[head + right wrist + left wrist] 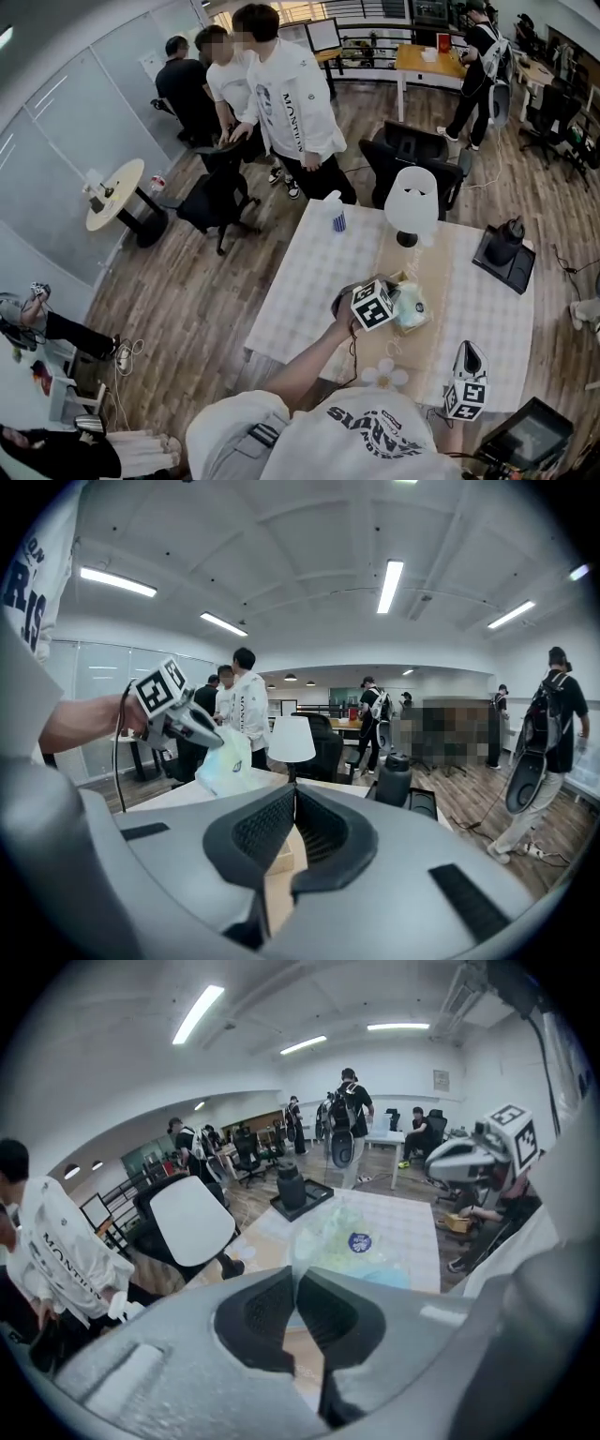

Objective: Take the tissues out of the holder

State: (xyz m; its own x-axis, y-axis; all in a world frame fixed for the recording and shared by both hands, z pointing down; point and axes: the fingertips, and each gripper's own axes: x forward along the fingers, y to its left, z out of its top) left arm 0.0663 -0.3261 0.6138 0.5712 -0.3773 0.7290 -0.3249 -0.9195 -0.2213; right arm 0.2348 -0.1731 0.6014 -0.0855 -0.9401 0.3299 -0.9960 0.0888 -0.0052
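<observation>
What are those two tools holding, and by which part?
The left tool pinches the tissue pack by an edge of its wrapper. The right tool is shut, holding nothing.

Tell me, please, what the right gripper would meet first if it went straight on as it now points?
Probably the lamp, dead ahead of the right gripper; depth is unclear. The pack in the left gripper hangs off to its left.

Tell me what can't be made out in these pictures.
Right gripper view: the right claw hides most of a tan box; whether it is the holder is unclear.
Left gripper view: the print on the tissues is blurred; in the head view it is too small.
Head view: the bottom edge cuts off a dark panel.
Head view: a marker cube covers the tips of the left claw.
</observation>
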